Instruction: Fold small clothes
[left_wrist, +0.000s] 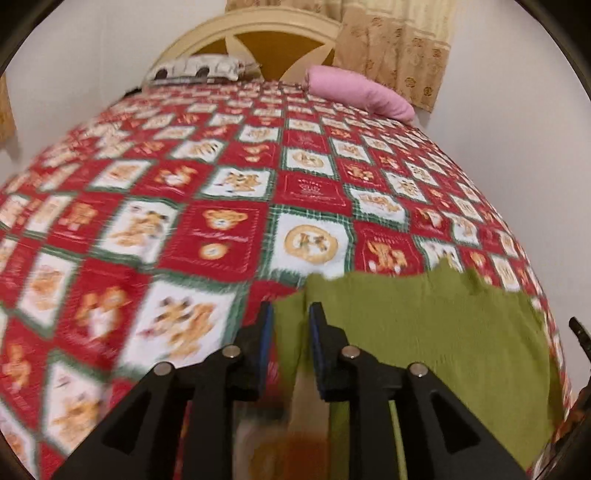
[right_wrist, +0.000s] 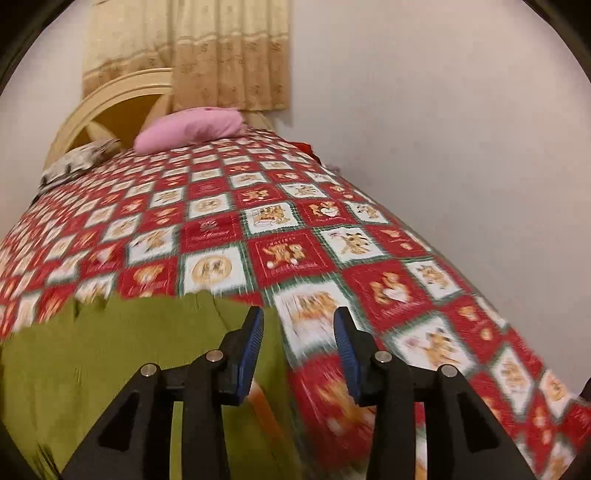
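Your left gripper (left_wrist: 291, 314) stands narrowly parted astride the left edge of the green cloth (left_wrist: 424, 325); your right gripper (right_wrist: 298, 319) is wide and holds nothing, beside its right edge. The cloth lies spread on the quilt (right_wrist: 280, 229), seemingly unfolded; all folding remains.

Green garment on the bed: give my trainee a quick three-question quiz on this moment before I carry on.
1. True or false: the right claw is clamped on the green garment.
2. Which item lies at the head of the bed near the curtain? A) pink pillow B) blue towel C) black bag
3. Fill in: in the left wrist view, the green cloth edge runs between the fingers of the ____ claw.

Key:
1. False; its jaws stand apart over the quilt, beside the garment's edge.
2. A, the pink pillow.
3. Left; whether it grips is unclear.
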